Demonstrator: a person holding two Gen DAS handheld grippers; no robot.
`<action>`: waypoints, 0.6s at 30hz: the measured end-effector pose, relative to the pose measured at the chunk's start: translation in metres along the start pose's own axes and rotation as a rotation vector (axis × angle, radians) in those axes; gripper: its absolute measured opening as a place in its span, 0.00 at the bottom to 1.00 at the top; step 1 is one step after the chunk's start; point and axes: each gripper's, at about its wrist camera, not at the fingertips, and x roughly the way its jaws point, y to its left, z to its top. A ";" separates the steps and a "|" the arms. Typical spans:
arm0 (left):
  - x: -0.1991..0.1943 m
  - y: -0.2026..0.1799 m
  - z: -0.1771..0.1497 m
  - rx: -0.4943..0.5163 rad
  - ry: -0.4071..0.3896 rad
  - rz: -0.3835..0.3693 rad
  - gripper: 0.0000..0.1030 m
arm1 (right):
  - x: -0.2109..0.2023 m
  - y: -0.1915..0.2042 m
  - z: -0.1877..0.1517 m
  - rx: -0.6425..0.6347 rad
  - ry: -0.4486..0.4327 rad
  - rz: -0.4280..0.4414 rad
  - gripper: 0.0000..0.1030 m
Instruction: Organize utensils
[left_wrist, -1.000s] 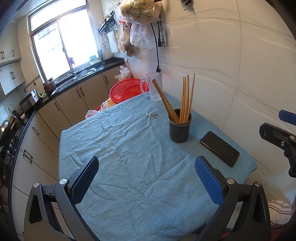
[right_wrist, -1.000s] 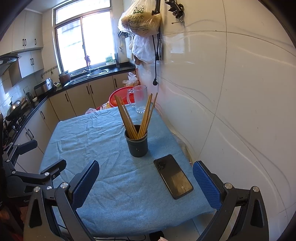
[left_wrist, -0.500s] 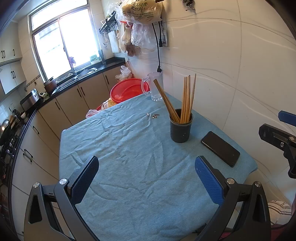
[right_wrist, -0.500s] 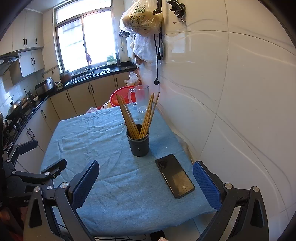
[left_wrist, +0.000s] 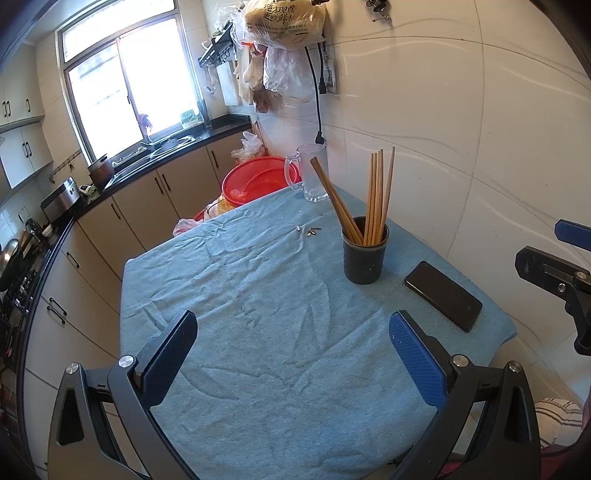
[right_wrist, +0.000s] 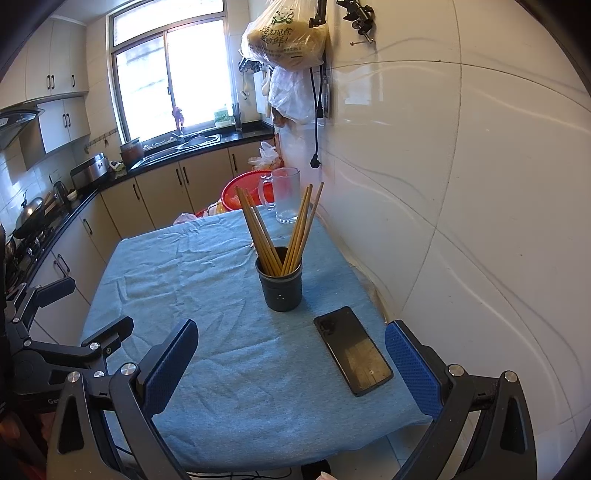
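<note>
The long wooden chopsticks stand leaning in the round dark cup in the middle of the right wrist picture, so they stay tidy. The flat black phone lies just beside it, lower right. Both the left gripper and the right gripper are wide open, holding nothing.

Left wrist view: taken from above near edge of blue-clothed table, aimed forward and down along own fingers toward far window; table seen at close range, dark cup right of centre. Right wrist view: taken from near right corner of table, lower, faced same way beside white wall. Shared by both: cup, phone, glass mug. Each gripper caught at edge of other view.
</note>
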 end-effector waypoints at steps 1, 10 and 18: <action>0.000 0.000 0.000 -0.001 0.000 0.000 1.00 | 0.000 0.001 0.000 0.000 0.000 0.000 1.00; -0.001 0.005 0.000 -0.001 -0.004 0.004 1.00 | 0.004 0.009 0.002 -0.006 0.006 0.002 1.00; -0.002 0.012 0.000 -0.001 -0.005 0.004 1.00 | 0.008 0.016 0.003 -0.018 0.010 0.006 1.00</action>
